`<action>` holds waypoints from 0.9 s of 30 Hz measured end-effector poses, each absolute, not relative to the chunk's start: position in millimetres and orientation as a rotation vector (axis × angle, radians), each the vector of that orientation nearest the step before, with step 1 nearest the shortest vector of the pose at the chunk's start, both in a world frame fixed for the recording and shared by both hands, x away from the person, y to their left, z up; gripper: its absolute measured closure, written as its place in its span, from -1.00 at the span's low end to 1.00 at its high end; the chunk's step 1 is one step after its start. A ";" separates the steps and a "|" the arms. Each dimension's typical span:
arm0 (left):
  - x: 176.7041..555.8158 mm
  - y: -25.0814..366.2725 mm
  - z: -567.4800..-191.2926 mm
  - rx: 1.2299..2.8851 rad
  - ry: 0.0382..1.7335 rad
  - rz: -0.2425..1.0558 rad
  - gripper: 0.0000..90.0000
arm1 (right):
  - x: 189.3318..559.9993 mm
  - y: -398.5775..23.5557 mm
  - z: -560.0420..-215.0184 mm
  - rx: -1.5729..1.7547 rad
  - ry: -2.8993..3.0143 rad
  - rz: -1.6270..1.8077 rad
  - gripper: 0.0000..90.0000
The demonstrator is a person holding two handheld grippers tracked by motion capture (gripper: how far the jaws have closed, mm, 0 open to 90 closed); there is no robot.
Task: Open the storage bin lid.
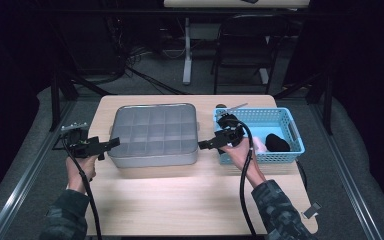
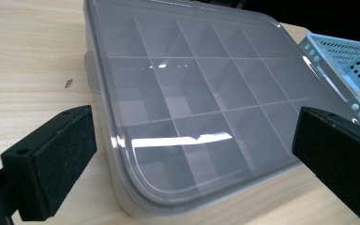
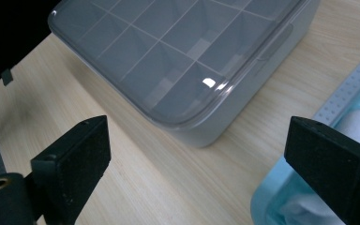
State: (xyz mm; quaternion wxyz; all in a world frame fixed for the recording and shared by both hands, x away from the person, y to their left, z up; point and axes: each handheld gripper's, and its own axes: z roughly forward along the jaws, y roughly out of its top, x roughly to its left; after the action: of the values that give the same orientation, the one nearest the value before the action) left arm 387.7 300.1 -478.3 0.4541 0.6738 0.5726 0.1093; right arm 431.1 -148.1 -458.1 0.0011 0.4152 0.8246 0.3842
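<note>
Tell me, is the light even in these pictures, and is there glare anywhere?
High view: the table is lit, its surroundings nearly black. Left gripper view: a bright streak of glare lies on the lid of the grey box. Right gripper view: a small glint sits near the lid's corner; the basket looks washed out.

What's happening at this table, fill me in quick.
A person holds a two-jaw gripper in each hand, one on either side of a grey plastic compartment box with a clear lid on the light wooden table. The left gripper and the right gripper both have their jaws wide open, close to the box's ends, gripping nothing. The lid is shut on the box. A light blue perforated plastic basket beside it holds a black item and something white.
</note>
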 end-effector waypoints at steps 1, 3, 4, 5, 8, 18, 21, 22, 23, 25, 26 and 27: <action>390.6 301.7 -479.1 1.665 1.417 0.263 -0.99 | 431.1 -148.1 -458.1 1.303 2.589 1.206 -0.83; 396.4 303.5 -480.5 1.664 1.425 0.258 -0.99 | 437.2 -146.4 -458.5 1.309 2.598 1.199 -0.82; 398.9 304.4 -480.6 1.664 1.431 0.254 -0.99 | 440.1 -145.4 -458.3 1.313 2.595 1.194 -0.79; 403.9 305.7 -480.5 1.661 1.436 0.252 -0.99 | 445.5 -144.3 -457.1 1.317 2.590 1.195 -0.75; 408.9 306.8 -480.3 1.660 1.443 0.245 -0.97 | 450.5 -143.7 -456.1 1.327 2.580 1.199 -0.70; 431.5 308.4 -487.2 1.681 1.483 0.215 -0.75 | 472.0 -134.1 -463.6 1.394 2.561 1.182 -0.37; 438.4 309.0 -488.7 1.693 1.497 0.210 -0.69 | 480.4 -130.2 -471.1 1.440 2.557 1.158 -0.26; 438.4 309.0 -488.7 1.693 1.497 0.210 -0.67 | 483.0 -129.9 -473.1 1.442 2.560 1.155 -0.21; 440.0 308.8 -489.0 1.697 1.501 0.205 -0.67 | 483.0 -129.9 -473.1 1.442 2.560 1.155 -0.21; 442.8 307.8 -489.6 1.708 1.505 0.208 -0.60 | 487.2 -128.4 -477.1 1.475 2.550 1.150 -0.15; 444.2 307.8 -489.8 1.709 1.513 0.205 -0.55 | 489.5 -127.7 -479.3 1.485 2.551 1.157 -0.12; 446.8 307.1 -491.2 1.715 1.529 0.219 -0.46 | 494.3 -127.5 -483.1 1.513 2.546 1.162 -0.07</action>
State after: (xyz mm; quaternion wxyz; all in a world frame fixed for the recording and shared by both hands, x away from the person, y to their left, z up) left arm 446.8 307.1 -491.2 0.4050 0.6794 0.6057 0.0867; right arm 494.3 -127.5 -483.1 -0.0200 0.4755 0.8000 0.3652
